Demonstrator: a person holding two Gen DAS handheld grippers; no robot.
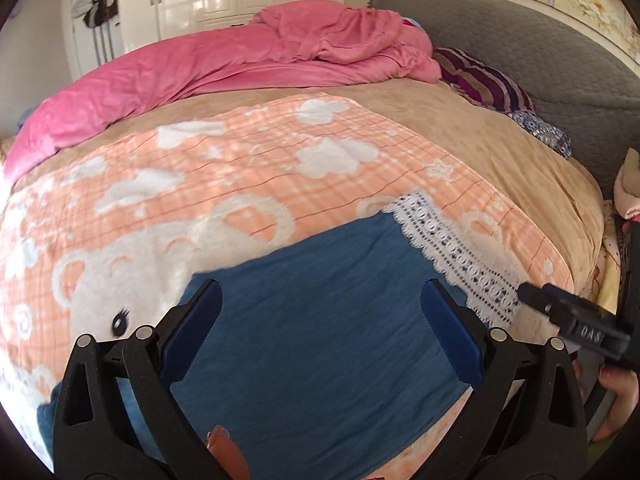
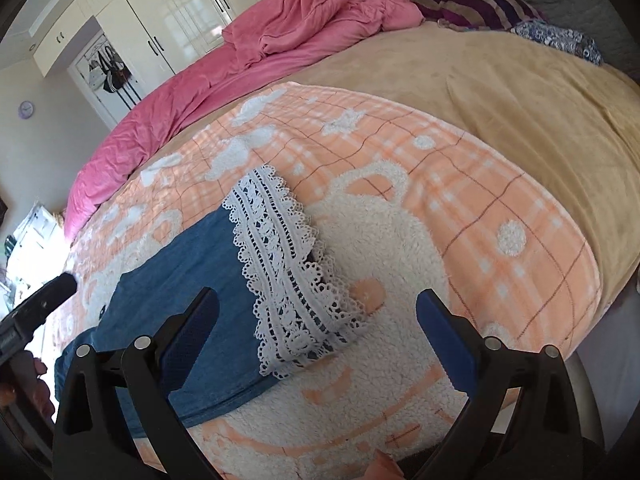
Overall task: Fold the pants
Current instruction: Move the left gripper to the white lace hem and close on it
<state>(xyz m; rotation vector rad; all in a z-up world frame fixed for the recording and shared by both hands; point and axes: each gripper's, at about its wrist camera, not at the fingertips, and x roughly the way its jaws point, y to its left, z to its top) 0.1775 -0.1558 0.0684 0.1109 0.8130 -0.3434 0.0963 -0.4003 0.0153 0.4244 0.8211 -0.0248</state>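
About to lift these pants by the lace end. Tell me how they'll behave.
Probably floppy: the blue pants lie flat and follow the blanket beneath. The lace hem looks open-weave, so it may snag or stretch. They seem light, thin fabric with little bulk.

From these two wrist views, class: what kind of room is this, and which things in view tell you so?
Most likely a bedroom. A wide bed with a pink duvet and a striped pillow fills the view, and tall cream wardrobes line the far wall.
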